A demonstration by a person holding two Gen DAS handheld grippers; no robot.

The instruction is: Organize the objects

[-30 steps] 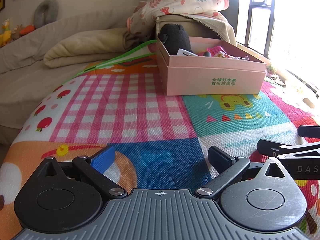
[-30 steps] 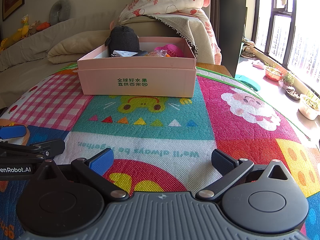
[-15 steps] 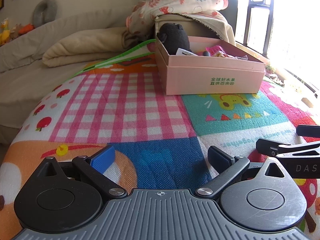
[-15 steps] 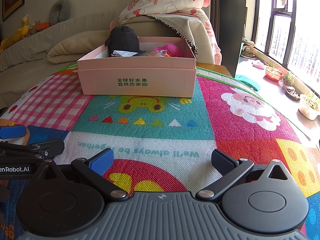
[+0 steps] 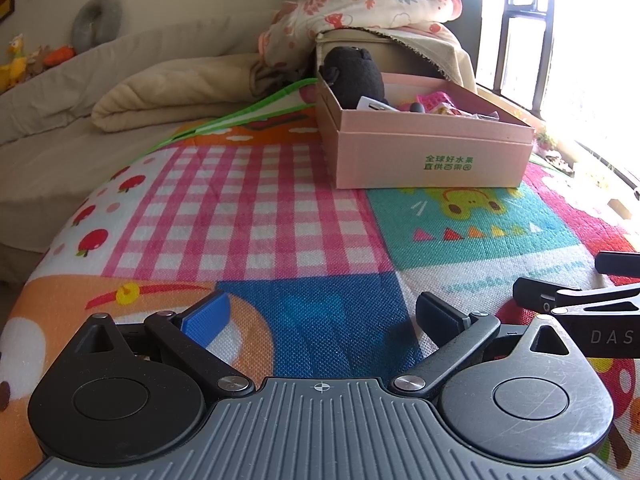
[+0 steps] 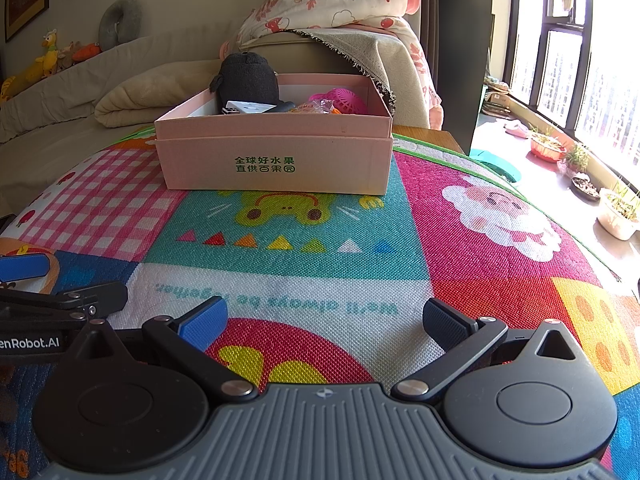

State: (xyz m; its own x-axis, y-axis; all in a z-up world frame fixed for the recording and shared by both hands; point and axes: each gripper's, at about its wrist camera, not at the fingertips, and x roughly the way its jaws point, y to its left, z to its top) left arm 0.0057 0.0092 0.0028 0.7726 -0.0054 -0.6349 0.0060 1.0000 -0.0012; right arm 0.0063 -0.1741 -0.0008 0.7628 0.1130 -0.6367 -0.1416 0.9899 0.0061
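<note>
A pink cardboard box (image 6: 272, 160) stands at the far side of the colourful play mat (image 6: 304, 248); it also shows in the left wrist view (image 5: 432, 152). Inside it are a black plush toy (image 6: 248, 80), a white gadget (image 6: 248, 107) and a pink mesh item (image 6: 340, 100). My left gripper (image 5: 320, 316) is open and empty, low over the mat near its front. My right gripper (image 6: 324, 322) is open and empty beside it, also low over the mat. Each gripper shows at the edge of the other's view.
A sofa (image 5: 80, 92) with a beige folded blanket (image 5: 176, 92) lies behind the mat on the left. A floral blanket (image 6: 332, 4) drapes the sofa arm behind the box. Plant pots (image 6: 616, 208) sit on the floor by the window at right.
</note>
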